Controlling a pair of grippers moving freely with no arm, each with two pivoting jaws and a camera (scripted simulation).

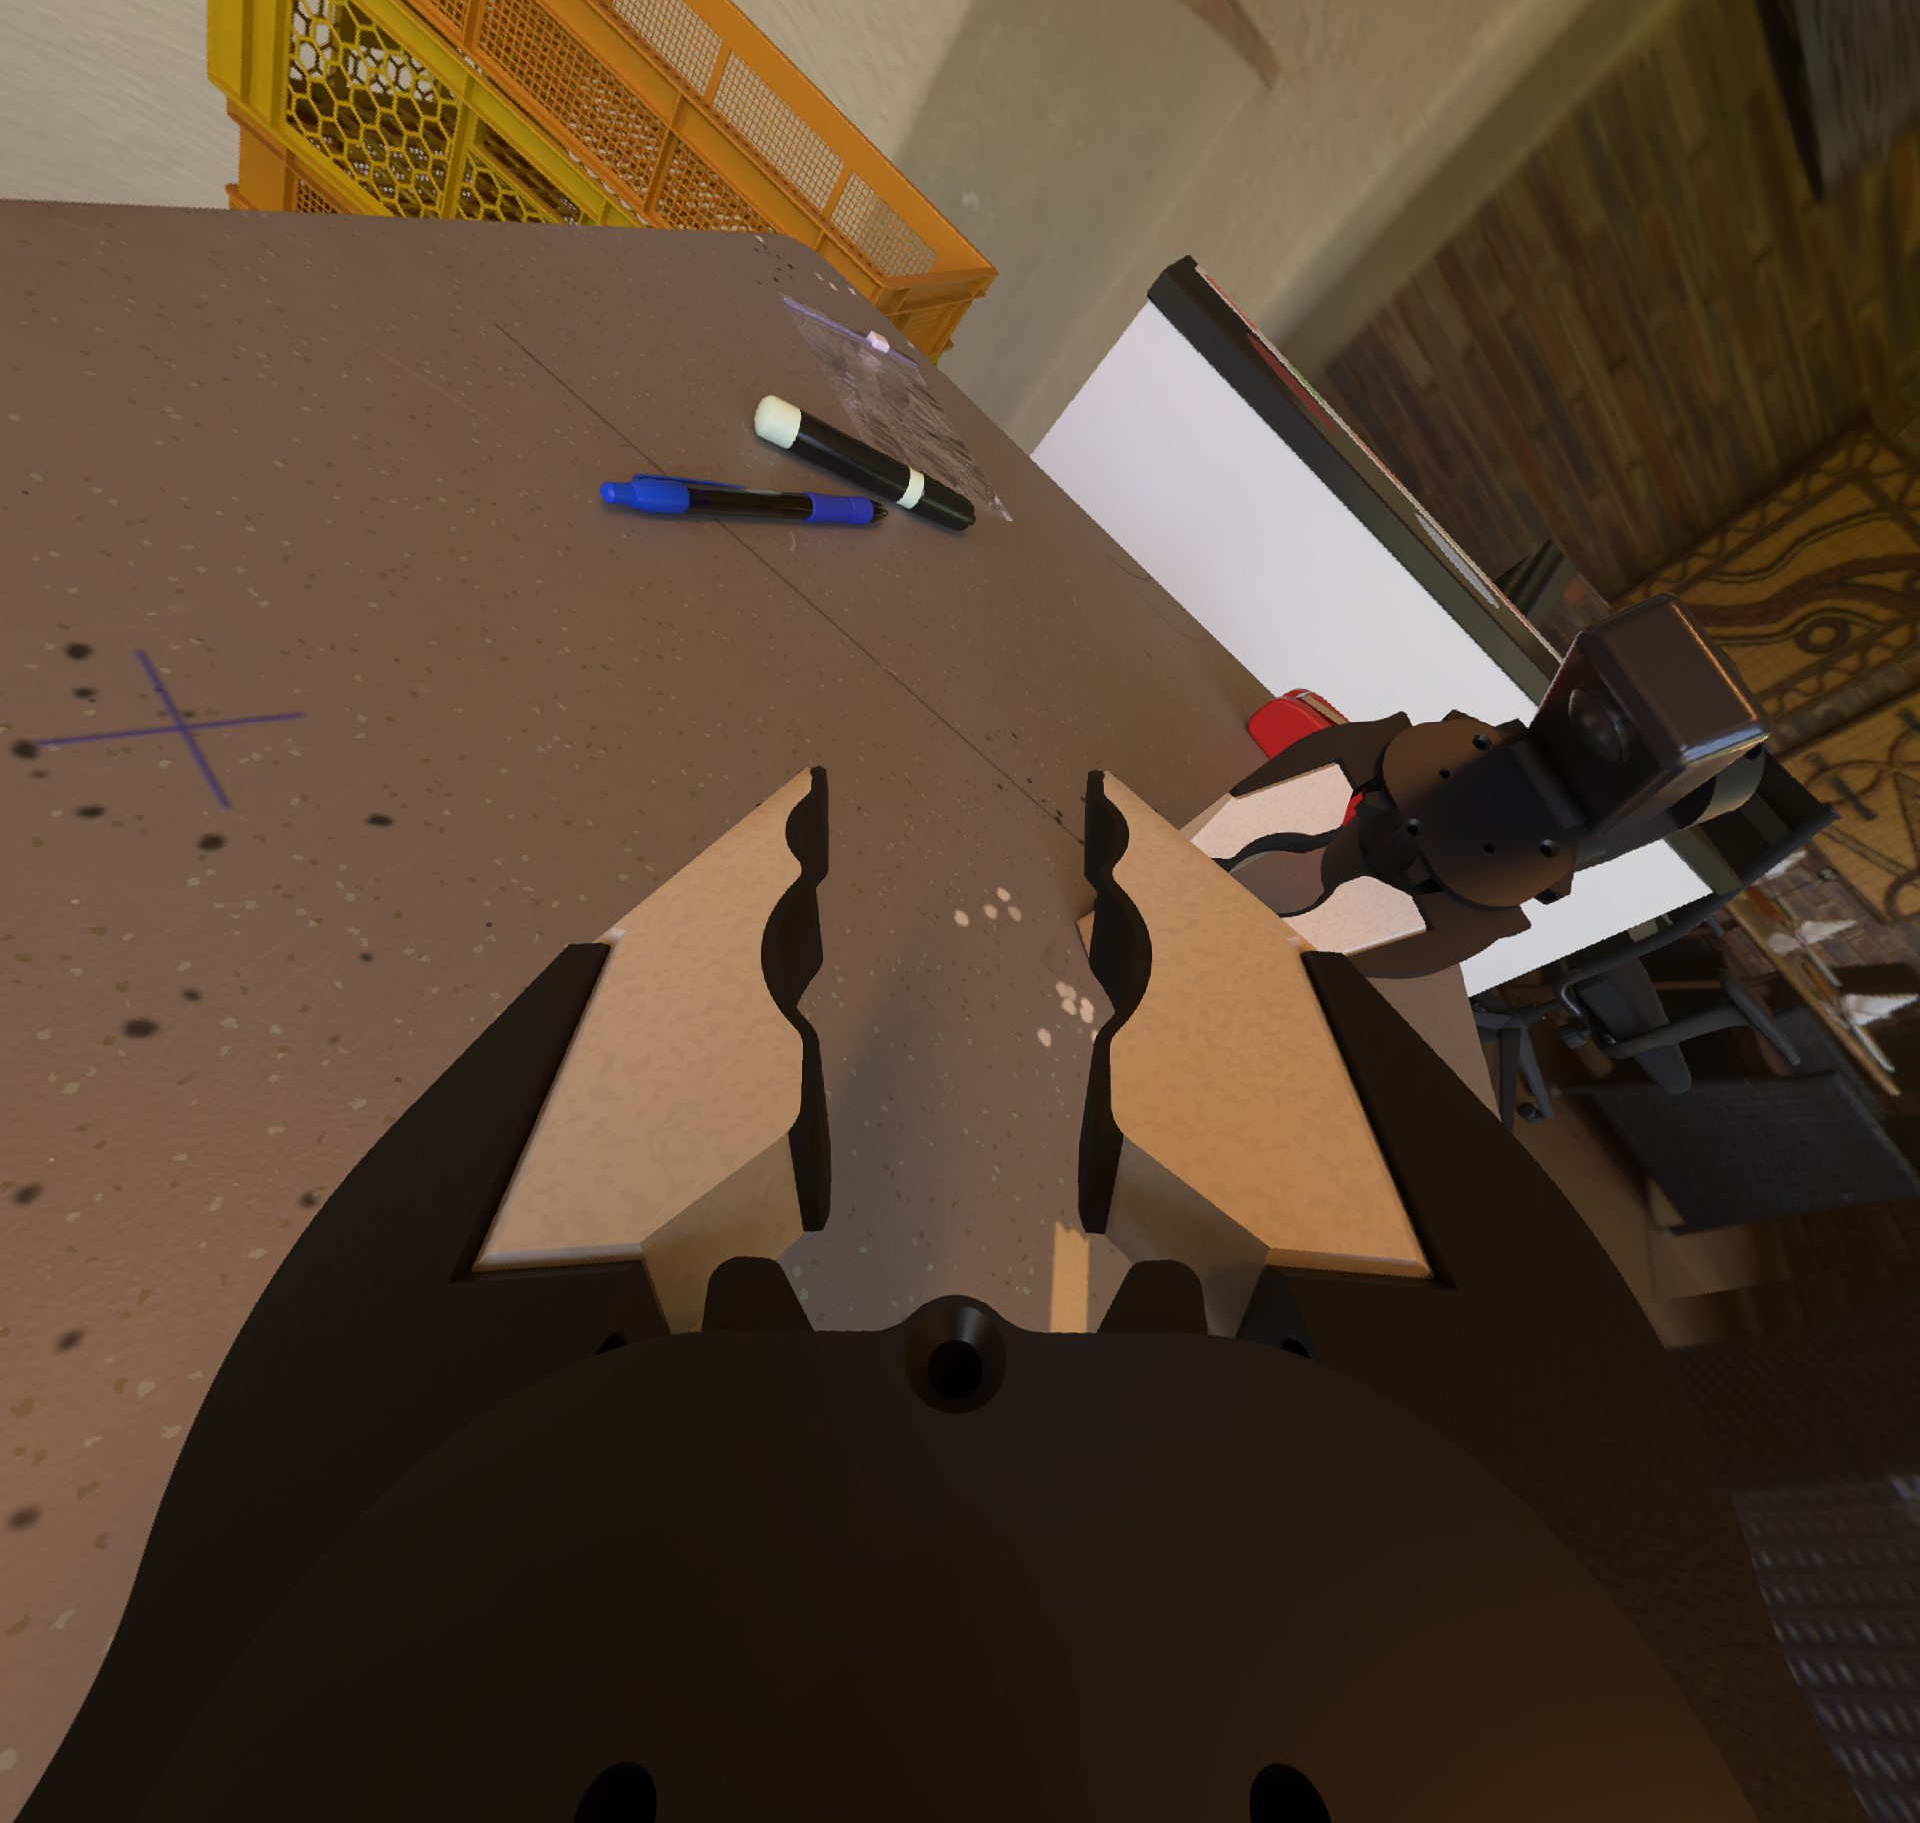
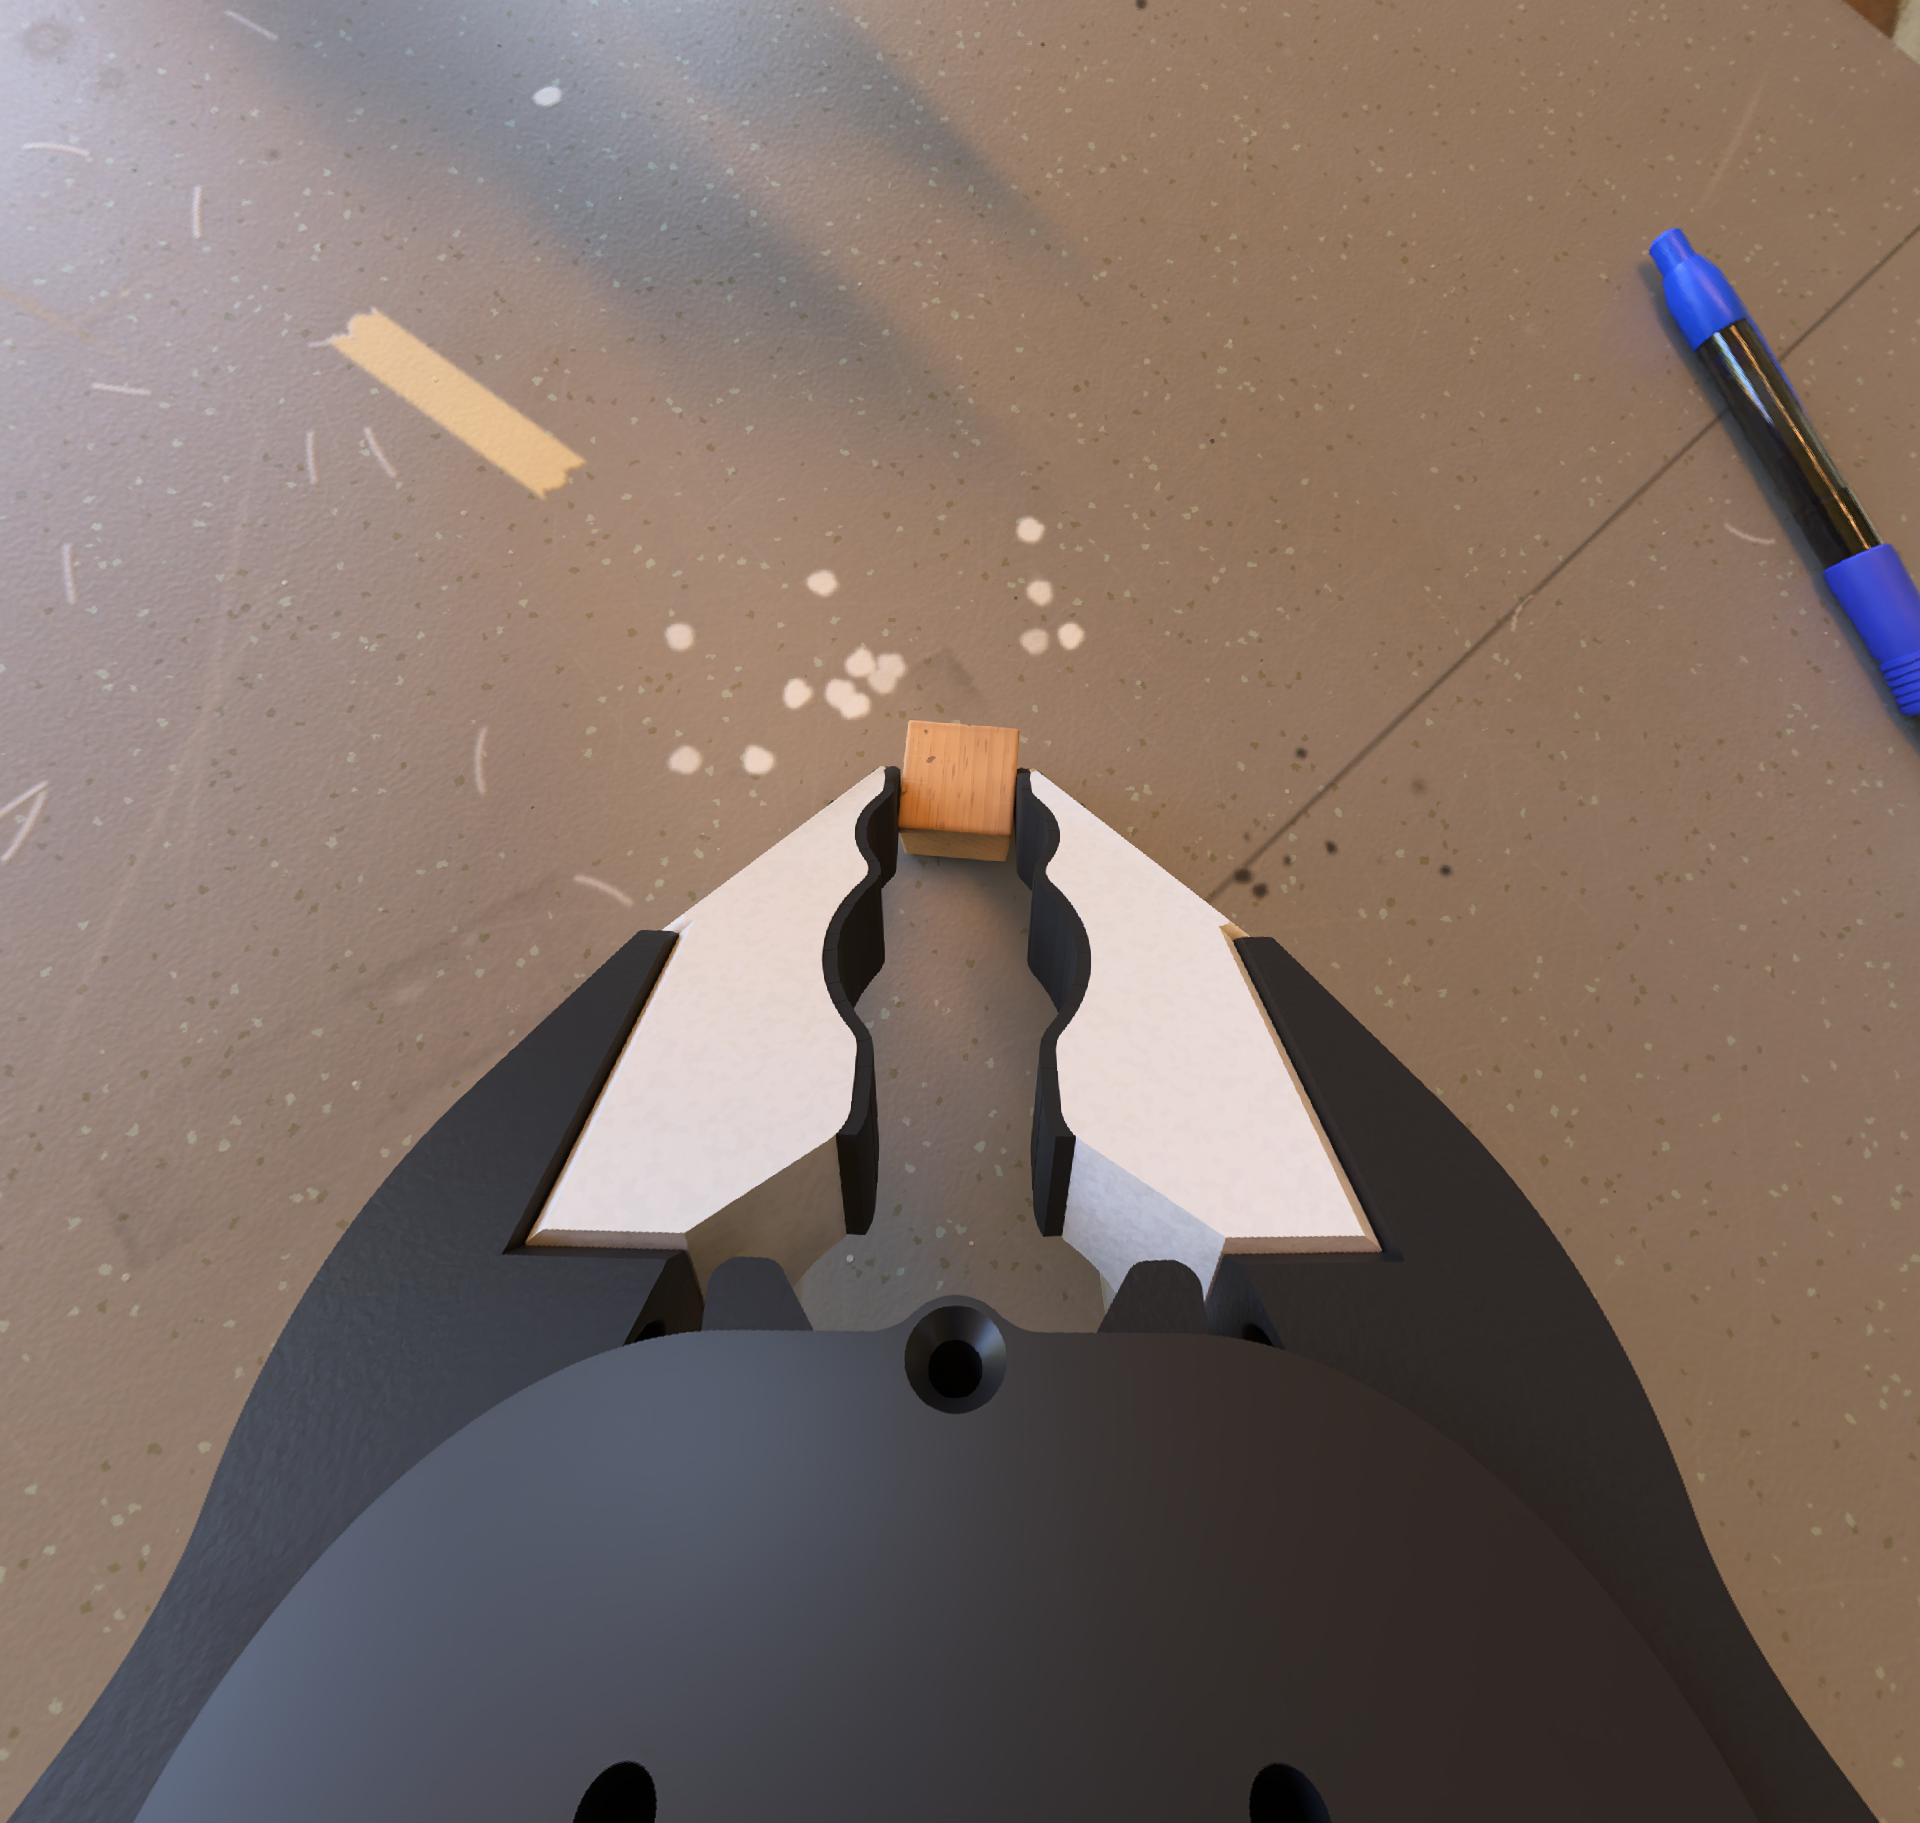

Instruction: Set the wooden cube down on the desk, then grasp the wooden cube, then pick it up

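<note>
In the right wrist view, my right gripper (image 2: 956, 809) is shut on the small wooden cube (image 2: 956, 786), which sits between the very tips of the fingers and close over the speckled brown desk (image 2: 1351, 1150). I cannot tell whether the cube touches the desk. My left gripper (image 1: 956, 797) is open and empty, held over the desk (image 1: 416, 526). The right gripper also shows in the left wrist view (image 1: 1247, 843), at the desk's right edge; the cube is hidden there.
A blue pen (image 1: 743, 503) (image 2: 1787, 454), a black marker (image 1: 862, 461) and a clear plastic bag (image 1: 894, 391) lie on the desk. Yellow and orange crates (image 1: 520, 90) stand beyond it. A whiteboard (image 1: 1247, 547) leans at its right. A tape strip (image 2: 457, 402) is stuck to the desk.
</note>
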